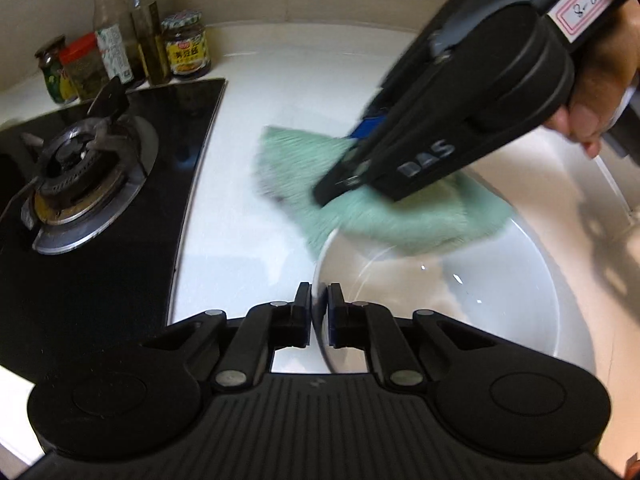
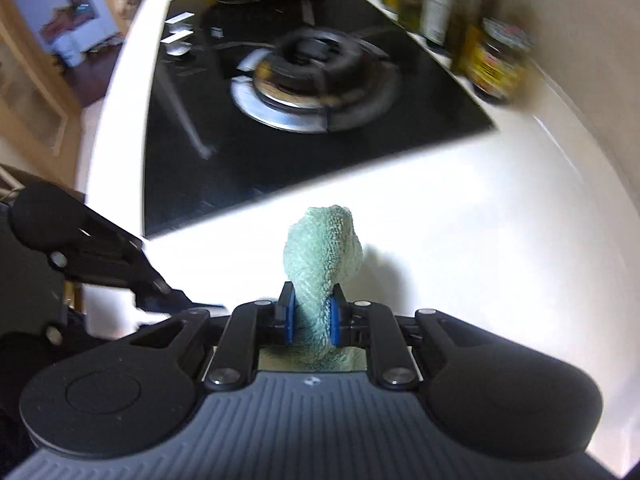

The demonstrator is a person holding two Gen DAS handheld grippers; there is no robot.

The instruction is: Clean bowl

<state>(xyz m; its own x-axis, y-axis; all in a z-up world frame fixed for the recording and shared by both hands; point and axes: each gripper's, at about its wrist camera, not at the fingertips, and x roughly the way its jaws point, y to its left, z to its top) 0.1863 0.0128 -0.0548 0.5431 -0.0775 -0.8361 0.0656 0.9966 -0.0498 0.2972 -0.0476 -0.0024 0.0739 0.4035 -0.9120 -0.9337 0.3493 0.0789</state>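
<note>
Glare, motion blur, perhaps overhead light

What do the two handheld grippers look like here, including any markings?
Both are black plastic with ribbed bodies, round side discs, silver pivot screws and blue pads on the jaws. The left gripper shows these up close. The right gripper bears raised "DAS" lettering and a white label, pink-bordered and handwritten.

The bowl (image 1: 460,280) looks glazed white and glossy, with bright glints on its smooth inside. The cloth (image 2: 320,264) is pale green terry, looped and rough. The tabletop (image 1: 248,128) is smooth, shiny white. The stove (image 1: 160,184) top is glossy black glass, its burner ring dull, worn metal. Both tools look like matt black plastic, ribbed, with blue pads (image 2: 334,320).
</note>
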